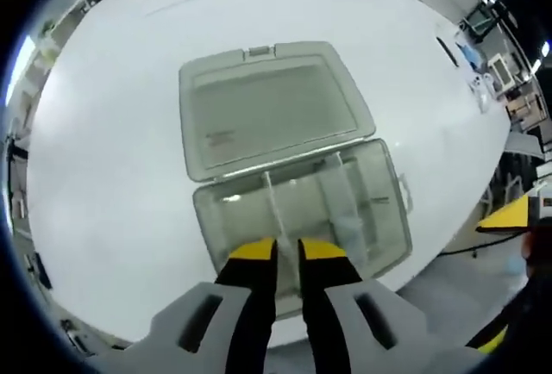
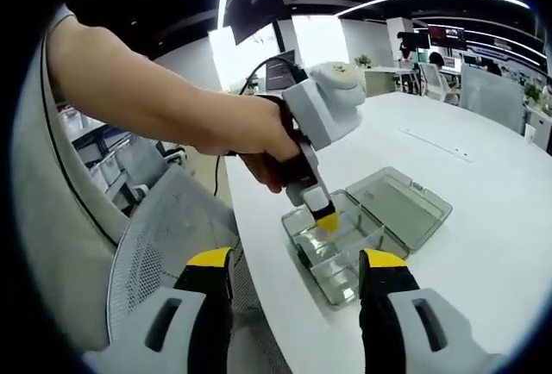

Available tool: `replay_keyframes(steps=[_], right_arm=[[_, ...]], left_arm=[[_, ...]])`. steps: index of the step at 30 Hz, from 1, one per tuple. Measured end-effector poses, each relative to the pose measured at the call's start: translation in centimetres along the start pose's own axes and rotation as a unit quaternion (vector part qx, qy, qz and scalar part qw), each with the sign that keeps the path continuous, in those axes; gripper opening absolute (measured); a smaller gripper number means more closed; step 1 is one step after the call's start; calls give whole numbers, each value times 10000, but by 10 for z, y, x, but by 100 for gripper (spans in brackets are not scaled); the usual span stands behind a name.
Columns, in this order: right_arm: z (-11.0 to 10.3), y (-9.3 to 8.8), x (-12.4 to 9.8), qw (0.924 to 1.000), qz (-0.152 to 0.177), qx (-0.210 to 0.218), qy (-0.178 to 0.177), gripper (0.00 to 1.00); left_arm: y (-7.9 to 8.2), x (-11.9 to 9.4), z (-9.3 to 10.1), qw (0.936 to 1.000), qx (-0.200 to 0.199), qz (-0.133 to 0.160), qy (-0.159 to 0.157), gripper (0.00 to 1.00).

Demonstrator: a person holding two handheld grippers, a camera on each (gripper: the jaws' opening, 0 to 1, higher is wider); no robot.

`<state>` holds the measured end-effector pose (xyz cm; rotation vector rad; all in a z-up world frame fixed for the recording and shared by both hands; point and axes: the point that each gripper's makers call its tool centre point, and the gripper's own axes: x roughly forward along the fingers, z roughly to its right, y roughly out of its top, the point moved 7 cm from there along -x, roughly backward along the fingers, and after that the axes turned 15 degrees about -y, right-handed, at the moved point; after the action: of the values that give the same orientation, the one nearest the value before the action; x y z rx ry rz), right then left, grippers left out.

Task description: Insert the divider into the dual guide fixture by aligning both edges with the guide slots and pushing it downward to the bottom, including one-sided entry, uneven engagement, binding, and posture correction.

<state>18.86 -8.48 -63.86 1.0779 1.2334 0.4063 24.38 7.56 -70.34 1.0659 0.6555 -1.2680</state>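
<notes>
Step in hand: seating the divider; by my reading the left tool is at the box working a clear divider plate into its guide slots, though I cannot make out how deep it sits.
Left tool [image 1: 288,252]: low centre of the left gripper view, its yellow-tipped jaws nearly together with a thin gap between them, over the near wall of the box. They look clenched on a thin clear piece, but the piece is too glassy to confirm, so I cannot tell for sure.
Same tool from across: in the right gripper view it comes in from the left, held by a hand [image 2: 259,146], its yellow tip dipped into the near end of the tray.
Right tool [image 2: 296,271]: bottom of the right gripper view, jaws spread wide and released, grasping nothing, well back from the box.
Compartment box [image 1: 392,227]: clear plastic, centre of the left gripper view on the white table [image 1: 112,133], its lid [image 1: 267,107] swung open flat toward the top of the frame.
Divider [image 1: 271,202]: an upright clear strip crosses the tray just above the jaws; whether both edges are in their slots is too faint to judge.
Next move: likely a level, straight push down, watching for one edge running ahead and binding. The free right tool could steady the box.
</notes>
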Motion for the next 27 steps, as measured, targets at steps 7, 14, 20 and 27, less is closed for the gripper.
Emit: replay_keyframes(steps=[7, 14, 20, 27], right_arm=[[0, 3, -1, 10000, -3, -37, -10, 56], [2, 5, -3, 10000, -33, -52, -15, 56], [4, 6, -5, 9999, -53, -88, -11, 57], [6, 5, -4, 9999, -65, -102, 10, 57]], left_arm=[[-3, -10, 1, 9990, -194, 227, -340, 11], [-12, -24, -6, 9946, -506, 595, -689, 10], [-20, -34, -8, 9891, -628, 875, -1005, 9], [-27, -43, -6, 9786, -476, 1303, -1519, 13]])
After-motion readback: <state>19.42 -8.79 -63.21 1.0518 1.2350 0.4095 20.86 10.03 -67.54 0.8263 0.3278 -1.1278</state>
